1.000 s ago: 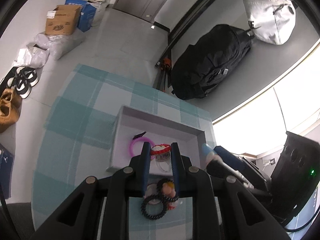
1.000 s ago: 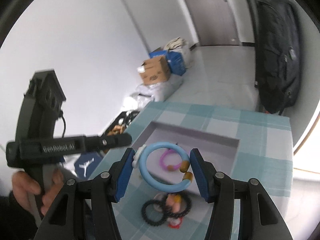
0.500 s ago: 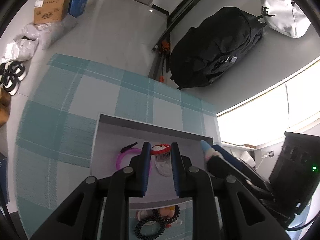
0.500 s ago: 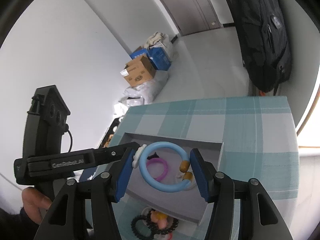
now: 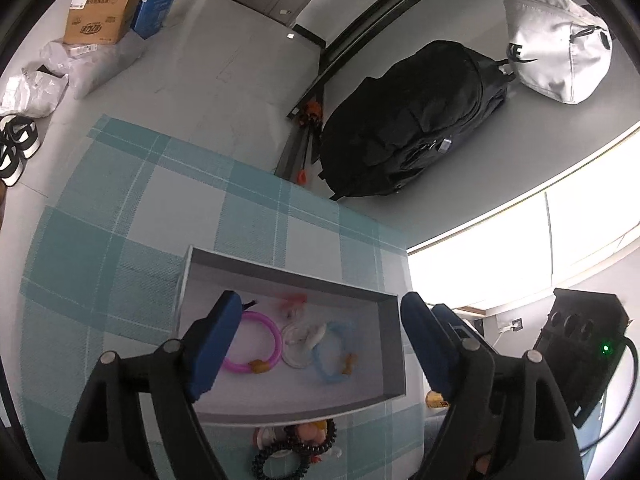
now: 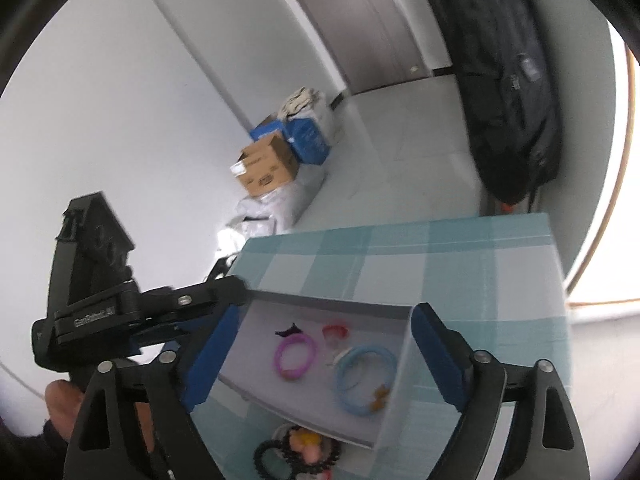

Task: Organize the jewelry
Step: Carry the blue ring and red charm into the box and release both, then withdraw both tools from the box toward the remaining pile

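A grey tray [image 5: 288,276] [image 6: 332,303] sits on the teal checked tablecloth. In it lie a pink bracelet [image 5: 256,344] [image 6: 295,356], a light blue bracelet [image 5: 332,354] [image 6: 366,378], a white ring piece [image 5: 298,338] and a small red-topped piece [image 5: 294,302] [image 6: 335,330]. Black coiled hair ties with small charms [image 5: 296,446] [image 6: 296,454] lie on the cloth in front of the tray. My left gripper [image 5: 320,344] is open and empty above the tray. My right gripper [image 6: 324,356] is open and empty above the tray.
The left gripper's body [image 6: 100,280] and the hand holding it sit left of the tray in the right wrist view. A black backpack [image 5: 408,120], a white bag [image 5: 556,48] and cardboard boxes [image 5: 104,20] lie on the floor beyond the table.
Both grippers opened. The left let go of the small red-topped piece and the right let go of the light blue bracelet; both pieces now lie in the tray.
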